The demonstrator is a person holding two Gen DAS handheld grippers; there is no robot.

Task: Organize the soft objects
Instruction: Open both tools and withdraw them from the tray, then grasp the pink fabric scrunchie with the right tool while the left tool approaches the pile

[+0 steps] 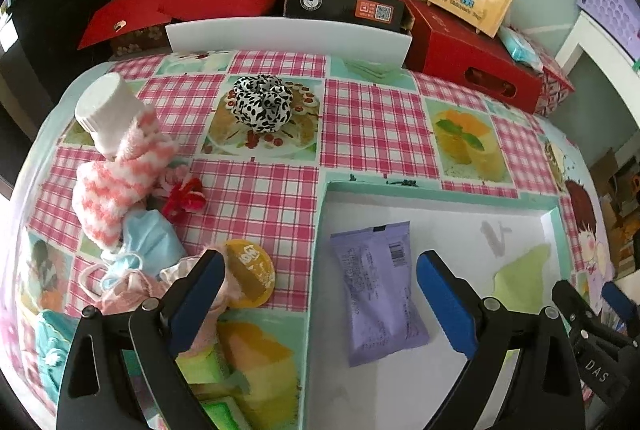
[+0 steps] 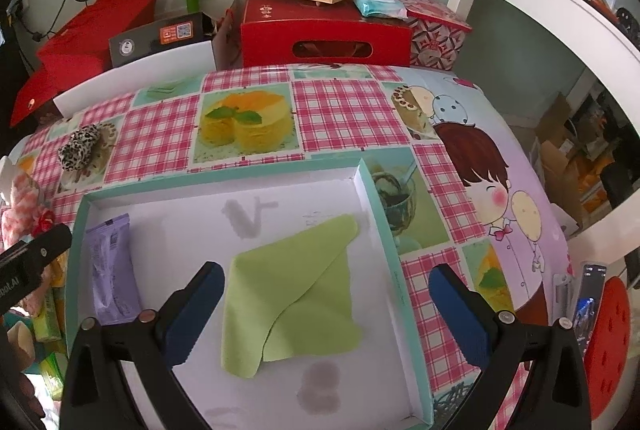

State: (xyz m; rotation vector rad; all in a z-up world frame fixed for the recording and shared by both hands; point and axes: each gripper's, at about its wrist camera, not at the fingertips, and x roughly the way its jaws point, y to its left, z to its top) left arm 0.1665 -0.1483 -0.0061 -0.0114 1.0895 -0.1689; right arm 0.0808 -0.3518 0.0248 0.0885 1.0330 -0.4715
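Observation:
A shallow white tray with a teal rim (image 1: 400, 189) (image 2: 376, 197) lies on the table. In it lie a purple soft packet (image 1: 378, 294) (image 2: 110, 270) and a folded green cloth (image 2: 296, 294) (image 1: 520, 274). My left gripper (image 1: 320, 270) is open and empty, just above the packet and the tray's left rim. My right gripper (image 2: 326, 282) is open and empty, above the green cloth. A black-and-white spotted scrunchie (image 1: 262, 101) (image 2: 80, 145) lies further back. A pile of a pink striped sock (image 1: 120, 173), a blue mask (image 1: 148, 246) and a red bow (image 1: 186, 197) lies left.
A white bottle (image 1: 108, 109) stands by the pile. A yellow round packet (image 1: 248, 270) lies near my left finger. Red boxes (image 1: 472, 69) (image 2: 326, 33), a black box (image 1: 344, 5) and a white board (image 1: 288, 37) line the table's far edge.

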